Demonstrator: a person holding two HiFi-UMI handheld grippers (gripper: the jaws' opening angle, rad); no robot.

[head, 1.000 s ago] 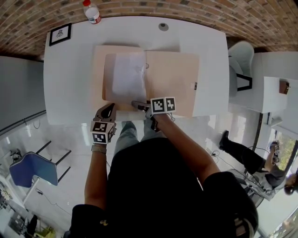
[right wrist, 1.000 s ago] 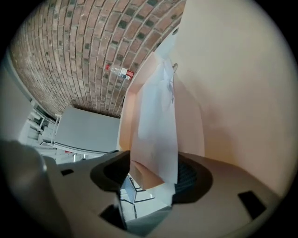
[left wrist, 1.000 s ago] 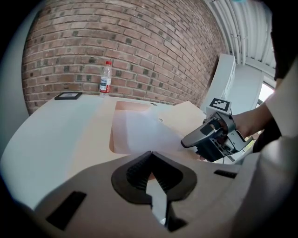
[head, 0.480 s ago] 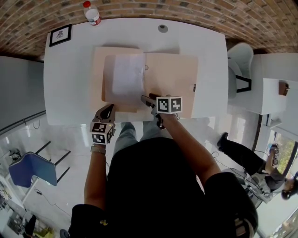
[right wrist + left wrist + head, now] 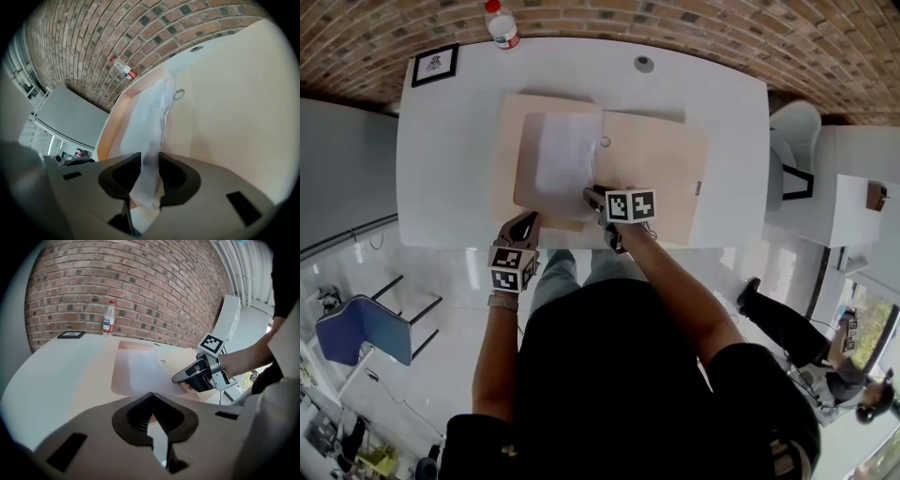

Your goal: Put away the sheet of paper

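Observation:
A white sheet of paper (image 5: 564, 155) lies on the left half of an open beige folder (image 5: 654, 173) on the white table (image 5: 441, 169). My right gripper (image 5: 591, 196) sits at the sheet's near right corner. Its jaws are closing, and in the right gripper view the sheet's edge (image 5: 152, 117) runs up between the right gripper's (image 5: 150, 160) pads, with a narrow gap still showing. My left gripper (image 5: 525, 221) hangs just off the table's near edge, shut and empty, and in its own view the left gripper (image 5: 151, 397) looks over the folder (image 5: 133, 376) at the right gripper (image 5: 190, 376).
A water bottle (image 5: 502, 23) and a small framed picture (image 5: 435, 65) stand at the table's far left. A round cable hole (image 5: 644, 64) is at the far middle. A metal ring (image 5: 606, 142) sits at the folder's spine. A white chair (image 5: 792, 131) stands to the right.
My right gripper has moved forward from the folder's near edge onto the sheet's near right corner, and its jaws have narrowed around the paper's edge. The left gripper has stayed in place.

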